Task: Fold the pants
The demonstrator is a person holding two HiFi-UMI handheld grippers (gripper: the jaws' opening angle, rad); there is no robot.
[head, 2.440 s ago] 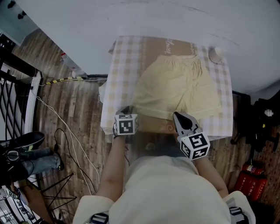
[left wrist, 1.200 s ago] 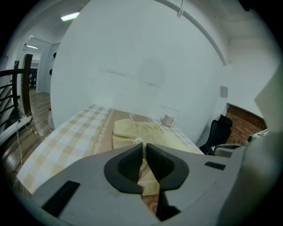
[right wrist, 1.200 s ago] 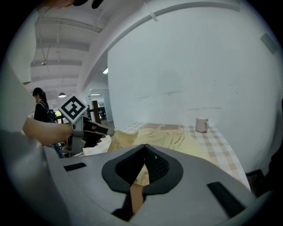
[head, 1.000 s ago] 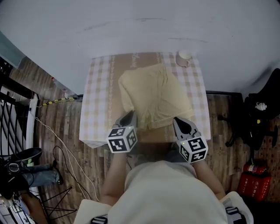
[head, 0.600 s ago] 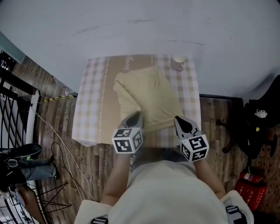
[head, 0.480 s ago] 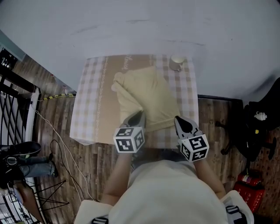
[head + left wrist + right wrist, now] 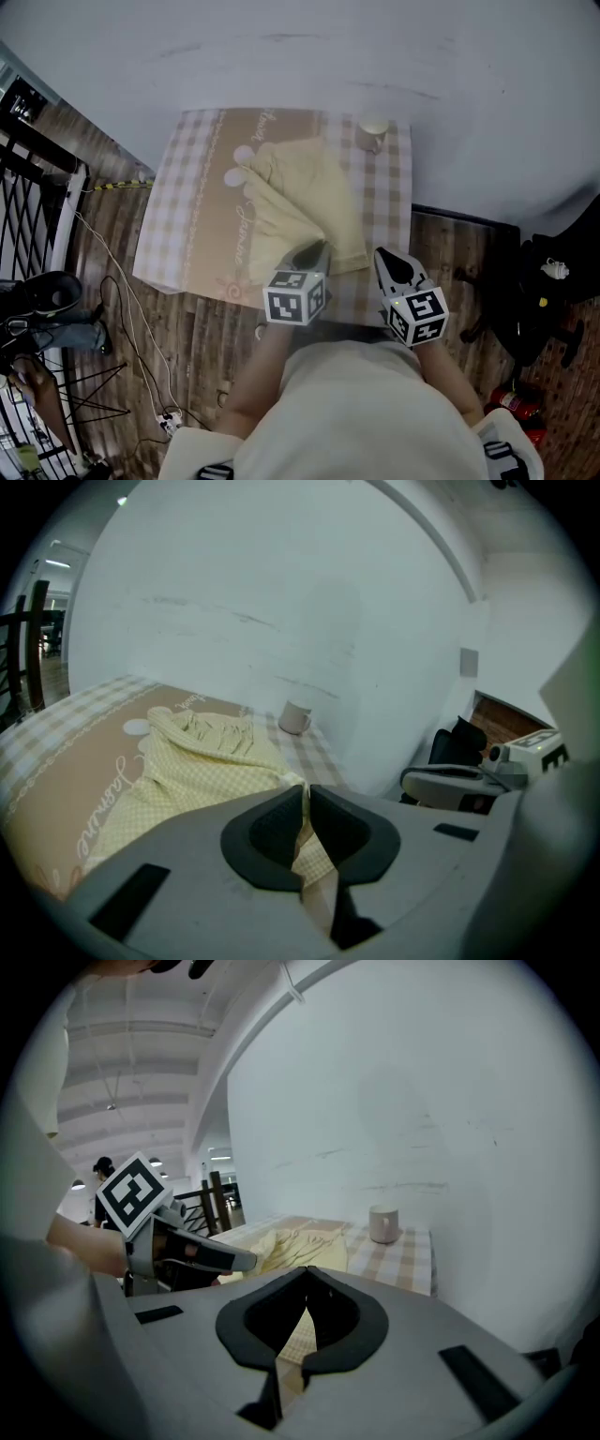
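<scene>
Pale yellow shorts point(image 7: 302, 208) lie folded lengthways on the checked tablecloth point(image 7: 192, 202), waistband far, hems near. In the head view my left gripper point(image 7: 316, 251) sits at the near hem, shut on a pinch of the yellow fabric point(image 7: 298, 782). The left gripper view shows the shorts point(image 7: 192, 761) stretching away from its jaws. My right gripper point(image 7: 381, 255) is beside it at the hem's right corner. It is shut too, and checked yellow fabric point(image 7: 298, 1327) fills the slit between its pads. The left gripper point(image 7: 192, 1255) also shows in the right gripper view.
A white cup point(image 7: 373, 131) stands at the table's far right corner, also seen as the cup point(image 7: 382, 1223) in the right gripper view. A white wall runs behind the table. Wood floor, cables point(image 7: 112, 272) and black railings point(image 7: 37, 197) lie to the left.
The left gripper has carried the left leg rightwards over the right leg, so the shorts are narrower. Both grippers now sit closer together at the near hem, and the table has shifted left in view.
</scene>
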